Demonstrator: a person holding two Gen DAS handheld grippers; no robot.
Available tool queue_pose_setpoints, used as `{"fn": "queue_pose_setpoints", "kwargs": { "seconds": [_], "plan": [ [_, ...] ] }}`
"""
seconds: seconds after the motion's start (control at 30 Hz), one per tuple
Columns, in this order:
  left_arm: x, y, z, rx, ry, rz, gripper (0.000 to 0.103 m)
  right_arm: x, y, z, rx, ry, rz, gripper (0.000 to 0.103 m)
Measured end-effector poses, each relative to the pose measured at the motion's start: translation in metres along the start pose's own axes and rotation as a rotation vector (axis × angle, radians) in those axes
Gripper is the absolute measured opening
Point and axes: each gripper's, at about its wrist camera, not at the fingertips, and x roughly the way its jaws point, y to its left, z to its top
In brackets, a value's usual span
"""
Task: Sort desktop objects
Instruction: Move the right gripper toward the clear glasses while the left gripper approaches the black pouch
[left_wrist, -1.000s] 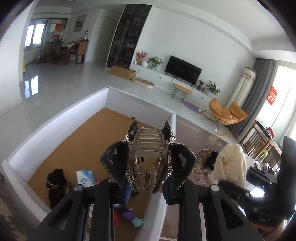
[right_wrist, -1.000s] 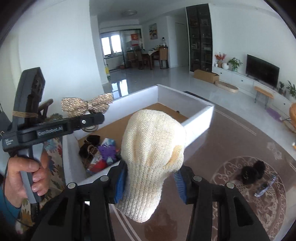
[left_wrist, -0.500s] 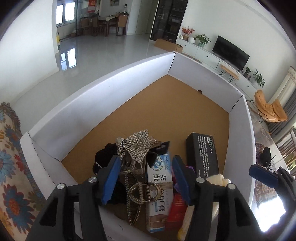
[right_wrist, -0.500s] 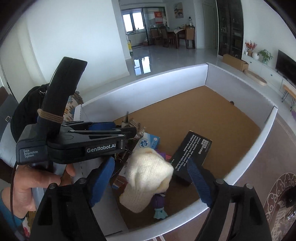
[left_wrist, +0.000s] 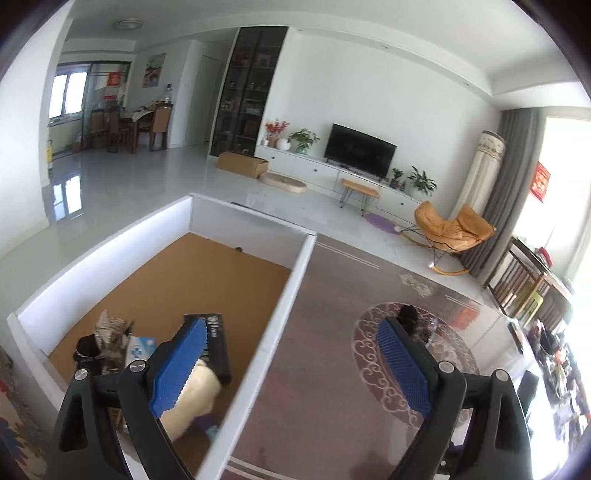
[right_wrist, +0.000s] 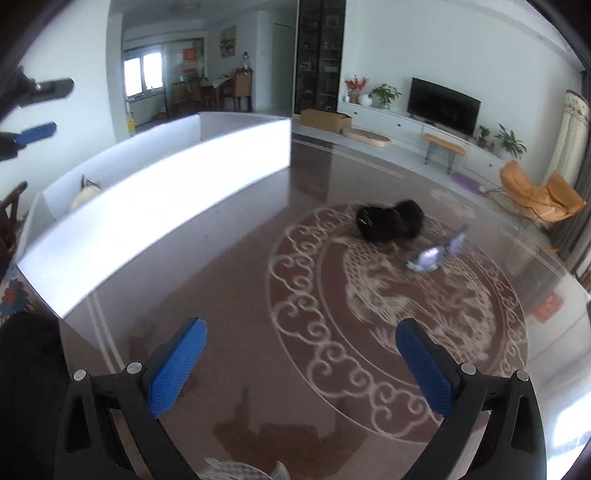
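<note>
My left gripper (left_wrist: 291, 369) is open and empty above the right wall of the white box (left_wrist: 291, 291). In the box lie a cream knitted item (left_wrist: 197, 393), a black carton (left_wrist: 216, 343), a glittery bow clip (left_wrist: 109, 328), a white and blue packet (left_wrist: 142, 345) and a black item (left_wrist: 86, 350). My right gripper (right_wrist: 301, 369) is open and empty over the patterned table (right_wrist: 369, 314). Ahead of it lie a black fluffy item (right_wrist: 389, 221) and a silvery blue wrapper (right_wrist: 436, 253). The left gripper shows at the top left of the right wrist view (right_wrist: 35, 110).
The white box stands left of the right gripper (right_wrist: 166, 188). A white patterned item (right_wrist: 240, 470) lies at the bottom edge of the right wrist view. A dark item (left_wrist: 408, 314) lies on the table beyond the left gripper's right finger.
The left gripper let go of the bow clip in the box and rose to the right. The right gripper dropped the cream knitted item in the box and swung out over the table.
</note>
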Motion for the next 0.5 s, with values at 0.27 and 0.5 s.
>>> {"fn": "queue_pose_setpoints", "kwargs": {
  "seconds": [0.27, 0.5],
  "plan": [
    [0.046, -0.105, -0.059, 0.112, 0.177, -0.163, 0.095, -0.033, -0.095, -0.099, 0.190, 0.102, -0.165, 0.103],
    [0.113, -0.132, -0.117, 0.144, 0.342, -0.076, 0.095, -0.027, -0.104, -0.104, 0.280, 0.157, -0.160, 0.103]
  ]
}}
